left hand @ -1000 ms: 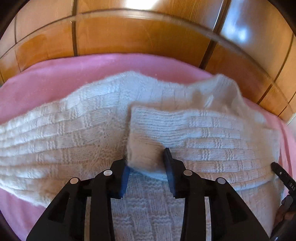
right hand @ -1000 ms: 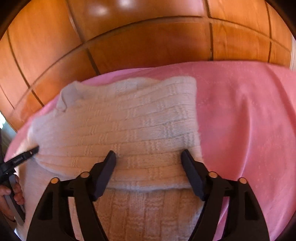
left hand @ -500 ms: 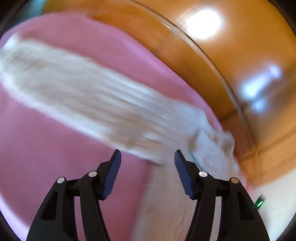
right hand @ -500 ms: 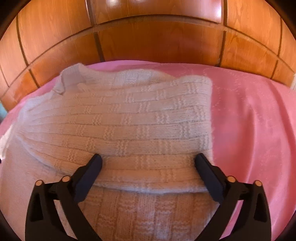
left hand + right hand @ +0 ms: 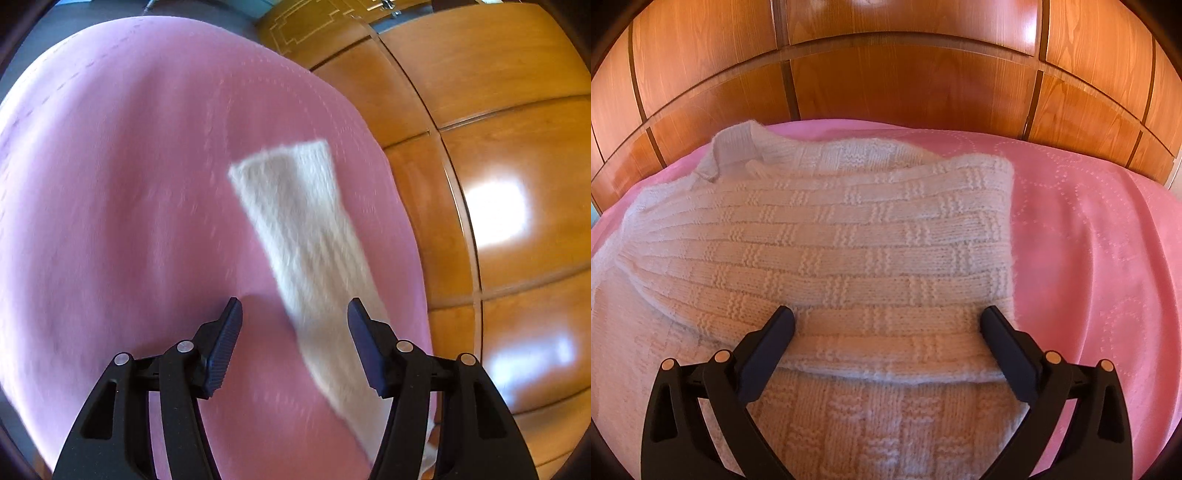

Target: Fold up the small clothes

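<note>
In the right wrist view the sweater [image 5: 827,251] lies on the bed cover [image 5: 1089,258], with one sleeve [image 5: 886,354] folded across its body. The collar [image 5: 733,155] is at the far left end, near the wooden panels [image 5: 908,81] that stand behind the bed. In the left wrist view (blurred) what seems the other sleeve [image 5: 306,236] lies stretched out on the cover [image 5: 129,203], with the panels [image 5: 517,184] to its right.

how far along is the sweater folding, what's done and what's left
Done: the white knit sweater lies on the pink bedspread with one side, apparently a sleeve, already folded across the body. In hand: nothing; the right gripper hovers with jaws wide over the folded edge, and the left gripper is open over the other sleeve, which lies stretched out. Left: probably fold that sleeve in, then the body.
</note>
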Demonstrator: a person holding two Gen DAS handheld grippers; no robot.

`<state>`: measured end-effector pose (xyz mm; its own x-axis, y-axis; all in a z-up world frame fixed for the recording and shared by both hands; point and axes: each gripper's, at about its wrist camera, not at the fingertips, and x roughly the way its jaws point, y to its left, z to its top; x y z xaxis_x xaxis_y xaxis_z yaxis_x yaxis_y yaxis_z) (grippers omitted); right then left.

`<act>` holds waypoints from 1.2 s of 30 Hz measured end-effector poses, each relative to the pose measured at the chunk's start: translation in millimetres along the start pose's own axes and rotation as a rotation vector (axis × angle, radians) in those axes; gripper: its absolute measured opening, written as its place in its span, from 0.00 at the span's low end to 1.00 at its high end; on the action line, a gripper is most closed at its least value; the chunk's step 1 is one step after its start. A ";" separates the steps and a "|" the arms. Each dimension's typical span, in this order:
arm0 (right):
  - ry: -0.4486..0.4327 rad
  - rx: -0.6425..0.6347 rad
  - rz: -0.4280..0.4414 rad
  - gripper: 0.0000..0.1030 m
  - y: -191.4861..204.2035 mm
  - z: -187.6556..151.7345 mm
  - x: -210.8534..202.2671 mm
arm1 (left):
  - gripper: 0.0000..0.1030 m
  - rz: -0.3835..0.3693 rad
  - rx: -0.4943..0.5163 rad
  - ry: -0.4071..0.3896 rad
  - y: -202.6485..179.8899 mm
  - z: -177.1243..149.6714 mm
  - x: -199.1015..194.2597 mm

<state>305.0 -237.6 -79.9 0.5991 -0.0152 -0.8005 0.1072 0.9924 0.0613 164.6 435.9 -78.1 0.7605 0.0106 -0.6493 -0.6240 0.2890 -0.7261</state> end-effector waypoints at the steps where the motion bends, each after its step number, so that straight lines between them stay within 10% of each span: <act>1: 0.001 -0.002 -0.001 0.98 0.2 0.2 0.4 | 0.57 0.014 0.014 -0.001 -3.7 1.6 5.0; 7: 0.001 -0.008 -0.013 0.98 2.9 -0.9 2.0 | 0.08 0.122 0.171 0.007 -32.0 13.0 27.4; 10: 0.001 -0.011 -0.022 0.98 4.7 -0.8 2.7 | 0.06 0.052 0.266 0.008 -65.5 -9.1 21.4; 19: -0.002 -0.005 -0.012 0.98 3.0 -0.1 2.9 | 0.06 -0.297 0.737 0.201 -211.7 -210.7 15.3; 26: -0.006 0.012 0.007 0.98 -2.1 -0.3 1.4 | 0.16 -0.292 1.000 0.412 -235.7 -370.7 49.4; 28: -0.008 0.017 0.013 0.98 -3.6 -0.6 0.4 | 0.50 -0.303 1.035 0.459 -225.0 -389.7 47.0; 36: -0.006 0.025 0.030 0.98 -7.4 -0.4 -0.6 | 0.52 -0.194 1.132 0.287 -159.6 -371.2 -2.9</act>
<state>303.6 -244.8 -80.1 0.6068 0.0134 -0.7947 0.1093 0.9890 0.1001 195.2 34.4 -44.4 0.6668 -0.3000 -0.6822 0.1213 0.9469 -0.2978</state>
